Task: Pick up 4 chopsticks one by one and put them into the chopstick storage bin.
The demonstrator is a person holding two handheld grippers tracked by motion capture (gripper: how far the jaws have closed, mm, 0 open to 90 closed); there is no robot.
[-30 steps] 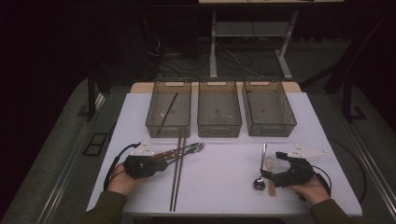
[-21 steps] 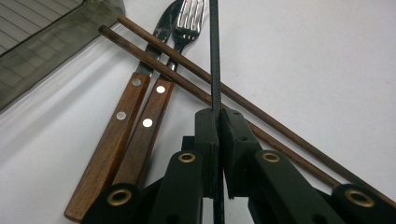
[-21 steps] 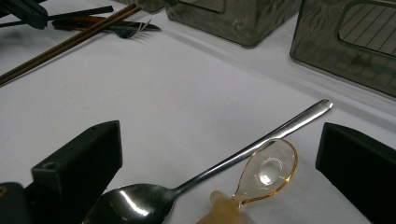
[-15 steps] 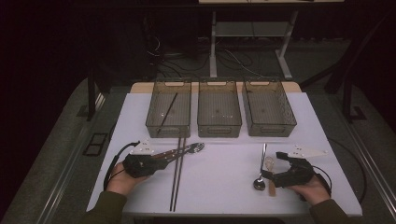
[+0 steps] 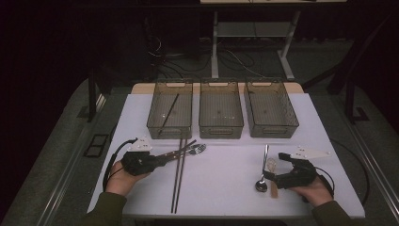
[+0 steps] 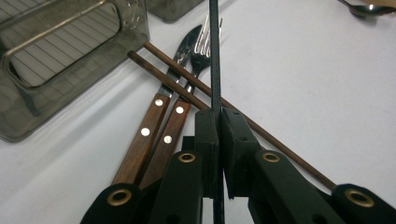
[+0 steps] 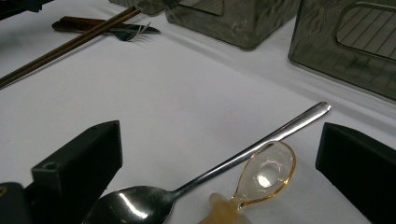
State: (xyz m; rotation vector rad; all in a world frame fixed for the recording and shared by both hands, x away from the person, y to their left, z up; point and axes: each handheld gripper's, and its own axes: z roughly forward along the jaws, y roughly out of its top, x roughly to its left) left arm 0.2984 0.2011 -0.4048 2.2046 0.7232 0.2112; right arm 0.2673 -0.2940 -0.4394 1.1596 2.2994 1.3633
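Three grey bins [image 5: 220, 113] stood in a row at the far edge of my white table [image 5: 226, 183], the left one holding one dark stick. My left gripper [image 6: 217, 140] had its jaws pinched tight on a thin black chopstick [image 6: 214, 56], held above the table near the left bin. My right gripper [image 7: 219, 177] sat wide open, holding nothing, two spoons between its jaws: one steel spoon [image 7: 210, 172], one amber spoon [image 7: 264, 175]. Two brown chopsticks [image 5: 179, 174] lay across one knife [image 6: 161, 109] and one fork [image 6: 184, 102].
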